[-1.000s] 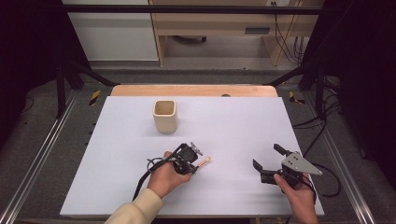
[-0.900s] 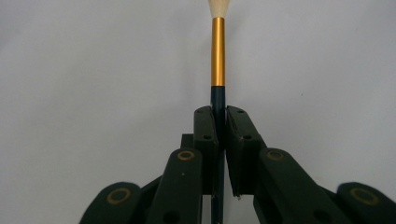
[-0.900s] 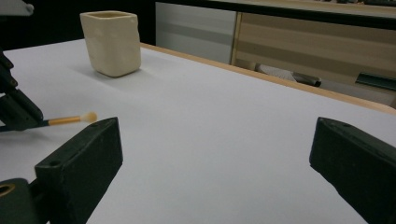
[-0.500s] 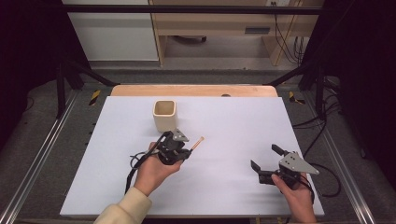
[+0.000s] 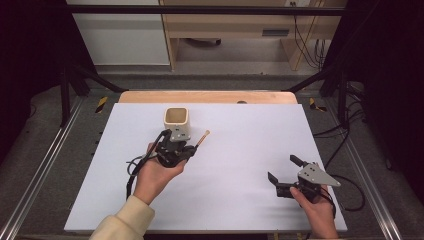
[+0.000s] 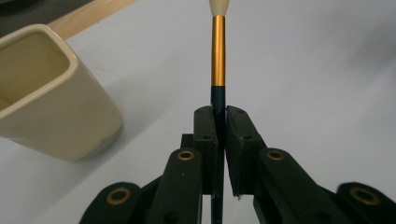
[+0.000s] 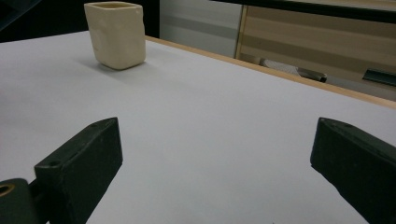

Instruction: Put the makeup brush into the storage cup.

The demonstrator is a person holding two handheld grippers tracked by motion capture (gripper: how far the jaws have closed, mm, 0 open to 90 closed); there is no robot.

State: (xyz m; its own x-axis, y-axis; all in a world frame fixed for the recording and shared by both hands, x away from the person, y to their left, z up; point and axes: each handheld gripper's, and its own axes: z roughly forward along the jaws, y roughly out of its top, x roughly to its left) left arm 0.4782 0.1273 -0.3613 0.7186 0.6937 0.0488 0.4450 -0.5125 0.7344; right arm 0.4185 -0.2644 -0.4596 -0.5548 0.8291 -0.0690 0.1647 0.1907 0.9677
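Note:
A cream square cup (image 5: pixel 178 120) stands on the white table sheet (image 5: pixel 240 145) at the back, left of centre. Just in front of it my left gripper (image 5: pixel 189 147) is lifted off the sheet and shut on a brush (image 5: pixel 202 138) with a dark handle, a gold ferrule and a pale tip. In the left gripper view the brush (image 6: pixel 218 51) points straight ahead from the closed jaws, and the cup (image 6: pixel 49 93) sits to its left. My right gripper (image 5: pixel 284 170) rests low at the front right, open and empty; in its own view the cup (image 7: pixel 116 33) stands far off.
A wooden strip (image 5: pixel 210 96) runs along the sheet's far edge. Metal rails (image 5: pixel 45 165) flank the table on both sides, and cables (image 5: pixel 345 185) trail by the right one. A wooden bench (image 5: pixel 235 30) stands beyond the table.
My left hand has risen and carried the brush back and to the left, close to the cup. The right hand has stayed where it was.

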